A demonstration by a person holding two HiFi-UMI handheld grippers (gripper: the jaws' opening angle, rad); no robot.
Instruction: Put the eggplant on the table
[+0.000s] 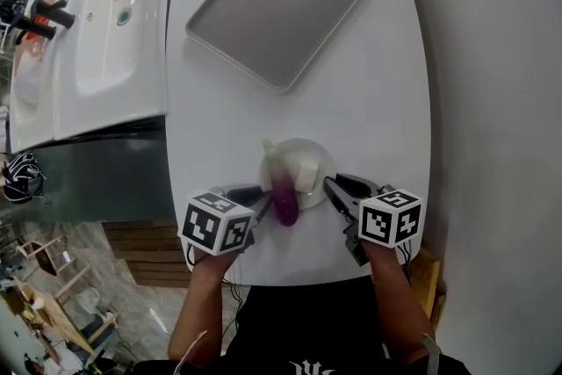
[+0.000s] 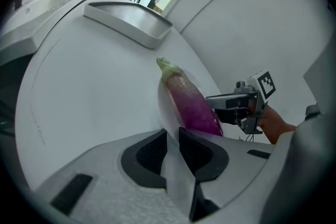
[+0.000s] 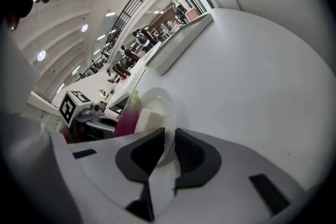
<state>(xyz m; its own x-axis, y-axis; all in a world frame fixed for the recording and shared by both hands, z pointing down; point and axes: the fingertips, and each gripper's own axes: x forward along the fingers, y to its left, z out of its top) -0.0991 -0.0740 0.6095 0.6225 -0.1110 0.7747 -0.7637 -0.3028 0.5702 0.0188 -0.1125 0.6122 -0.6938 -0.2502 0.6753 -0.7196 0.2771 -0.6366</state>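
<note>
the eggplant (image 1: 285,199) lies lengthwise on the plate (image 1: 321,155), stem away from me, near end over the rim, just beside my left gripper (image 1: 262,203), which pinches the plate's left edge, while my right gripper (image 1: 330,184) has its jaws slightly apart around the right edge.

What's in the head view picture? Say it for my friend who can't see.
A purple eggplant lies on a white plate beside a white block, its fat end over the rim, on a white table. The left gripper and right gripper meet the plate's rim from either side. A grey tray sits farther back, a sink at left.
</note>
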